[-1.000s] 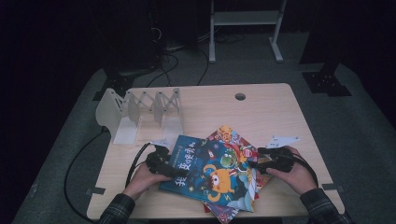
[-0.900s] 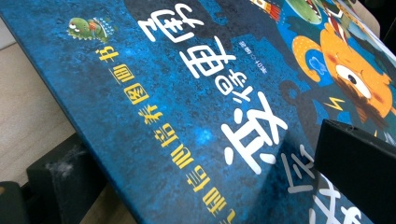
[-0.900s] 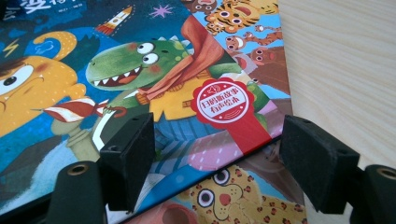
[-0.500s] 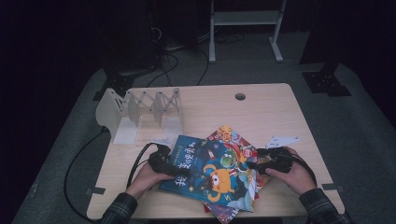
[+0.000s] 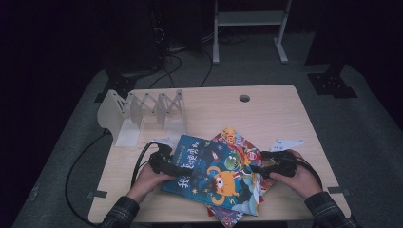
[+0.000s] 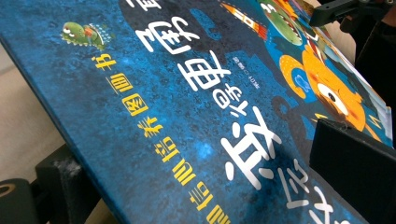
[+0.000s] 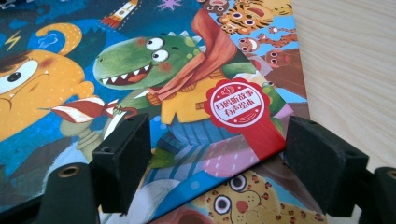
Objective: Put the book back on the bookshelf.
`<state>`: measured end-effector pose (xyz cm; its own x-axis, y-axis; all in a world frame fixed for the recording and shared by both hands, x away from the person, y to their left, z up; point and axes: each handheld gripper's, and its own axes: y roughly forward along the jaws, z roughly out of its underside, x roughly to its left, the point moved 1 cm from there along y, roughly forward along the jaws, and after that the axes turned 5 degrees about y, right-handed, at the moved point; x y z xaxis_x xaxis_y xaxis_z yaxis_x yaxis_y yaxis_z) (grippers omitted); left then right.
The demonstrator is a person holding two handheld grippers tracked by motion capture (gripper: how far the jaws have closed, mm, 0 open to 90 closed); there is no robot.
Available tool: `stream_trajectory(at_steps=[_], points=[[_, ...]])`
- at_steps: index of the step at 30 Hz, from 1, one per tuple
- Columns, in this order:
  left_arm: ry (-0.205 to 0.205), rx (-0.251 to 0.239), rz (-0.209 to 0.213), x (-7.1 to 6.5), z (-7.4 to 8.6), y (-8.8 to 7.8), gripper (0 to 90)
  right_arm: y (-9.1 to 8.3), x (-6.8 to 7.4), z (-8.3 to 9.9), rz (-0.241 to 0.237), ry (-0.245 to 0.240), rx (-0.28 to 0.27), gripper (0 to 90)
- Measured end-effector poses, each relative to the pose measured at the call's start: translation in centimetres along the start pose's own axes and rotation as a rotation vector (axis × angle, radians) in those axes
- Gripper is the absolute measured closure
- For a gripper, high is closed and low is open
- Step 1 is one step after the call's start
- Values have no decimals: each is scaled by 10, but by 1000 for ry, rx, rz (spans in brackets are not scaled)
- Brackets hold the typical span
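With our right gripper (image 7: 217, 163) spread wide, jaws having just been opening over the blue picture book's (image 5: 214, 173) corner at lower centre of the high view, and our left gripper (image 5: 164, 164) pinching its spine edge, we judge lifting it off the stack toward the white rack (image 5: 142, 111) comes next; the right gripper view reveals a leopard-cover book (image 7: 243, 200) beneath.

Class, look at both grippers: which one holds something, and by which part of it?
The left gripper grips the blue picture book by its left edge. The right gripper holds nothing: its fingers, just opening, stand apart over the book's corner.
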<state>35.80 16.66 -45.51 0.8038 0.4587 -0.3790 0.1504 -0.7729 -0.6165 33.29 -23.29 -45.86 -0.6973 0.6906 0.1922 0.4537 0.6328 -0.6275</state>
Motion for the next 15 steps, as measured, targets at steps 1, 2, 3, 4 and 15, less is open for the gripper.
stream_trajectory(at_steps=[1, 2, 3, 4, 15], points=[[7, -2, 1, -1, -1, -2, 15, 0, 0, 0, -3, 1, 0, 221], [7, -2, 1, -1, -1, -2, 15, 0, 0, 0, -5, 2, 0, 221], [15, -7, 1, -2, -2, -3, 15, 0, 0, 0, -5, 2, 0, 221], [15, -16, 6, -4, -3, -6, 15, 0, 0, 0, -10, 3, 0, 221], [21, -36, 18, -16, -13, -19, 15, 0, -1, -1, -37, 13, -2, 211]])
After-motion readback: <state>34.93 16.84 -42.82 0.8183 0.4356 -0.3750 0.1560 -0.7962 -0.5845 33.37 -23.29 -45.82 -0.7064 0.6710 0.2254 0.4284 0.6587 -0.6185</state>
